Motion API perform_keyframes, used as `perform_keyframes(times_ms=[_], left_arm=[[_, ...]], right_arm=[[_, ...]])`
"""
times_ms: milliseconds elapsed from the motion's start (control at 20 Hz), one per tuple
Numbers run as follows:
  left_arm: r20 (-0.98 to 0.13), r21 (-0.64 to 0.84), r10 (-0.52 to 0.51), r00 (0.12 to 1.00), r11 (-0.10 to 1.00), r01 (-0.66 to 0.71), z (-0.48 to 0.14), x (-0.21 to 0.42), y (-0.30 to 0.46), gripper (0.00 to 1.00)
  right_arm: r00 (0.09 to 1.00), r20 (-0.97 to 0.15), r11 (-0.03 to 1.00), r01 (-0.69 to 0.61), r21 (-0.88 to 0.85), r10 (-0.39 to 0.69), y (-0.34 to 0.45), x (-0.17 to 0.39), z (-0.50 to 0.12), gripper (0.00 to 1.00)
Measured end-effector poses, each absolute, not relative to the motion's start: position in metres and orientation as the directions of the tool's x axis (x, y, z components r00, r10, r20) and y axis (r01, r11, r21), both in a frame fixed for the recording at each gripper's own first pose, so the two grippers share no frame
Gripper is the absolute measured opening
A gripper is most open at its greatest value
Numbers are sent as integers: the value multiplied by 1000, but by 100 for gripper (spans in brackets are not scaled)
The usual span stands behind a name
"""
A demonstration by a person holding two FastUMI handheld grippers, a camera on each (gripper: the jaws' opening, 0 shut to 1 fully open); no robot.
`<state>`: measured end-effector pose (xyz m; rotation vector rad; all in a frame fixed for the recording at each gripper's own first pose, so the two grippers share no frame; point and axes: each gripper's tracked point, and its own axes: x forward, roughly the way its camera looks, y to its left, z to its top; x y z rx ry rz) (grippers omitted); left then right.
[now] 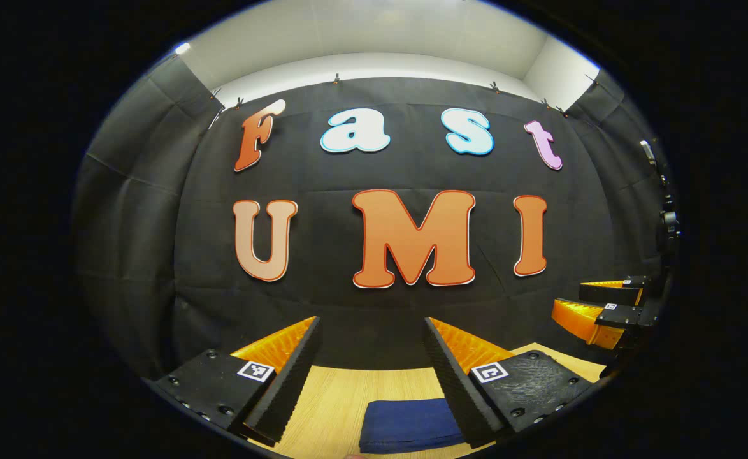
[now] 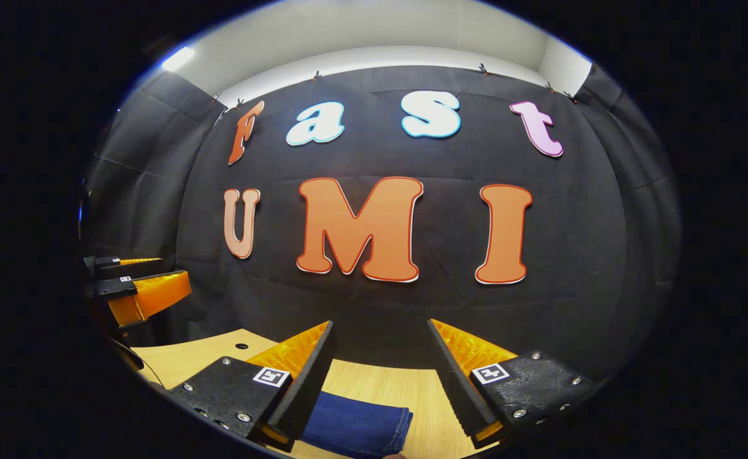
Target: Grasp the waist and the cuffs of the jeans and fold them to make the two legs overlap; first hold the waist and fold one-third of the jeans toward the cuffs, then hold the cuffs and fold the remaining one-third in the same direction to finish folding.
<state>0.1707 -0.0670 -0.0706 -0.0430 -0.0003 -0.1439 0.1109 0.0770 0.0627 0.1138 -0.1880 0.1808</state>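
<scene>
L tool [image 1: 372, 357], R tool [image 2: 379, 360]: I'm holding both released, hovering above folded jeans [image 1: 409, 424] lying on counter [image 1: 329, 408].

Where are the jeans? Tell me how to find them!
Look at the wooden table in front of the black cloth wall. The jeans lie on it below the open left claw: a folded dark blue bundle, the one soft thing on the pale wood.

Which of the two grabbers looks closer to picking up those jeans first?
Probably the left. In the left gripper view the jeans lie between the open left gripper's fingers. In the right gripper view the jeans sit off toward one finger of the open right gripper. Both hang above the table.
</scene>
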Motion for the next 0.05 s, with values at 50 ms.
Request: perform_keyframes(times_ms=[50], left_arm=[[-4, -51, -140, 990, 989, 139, -71, 171, -68, 95]], right_arm=[[966, 193, 976, -194, 98, 173, 76, 111, 64, 82]])
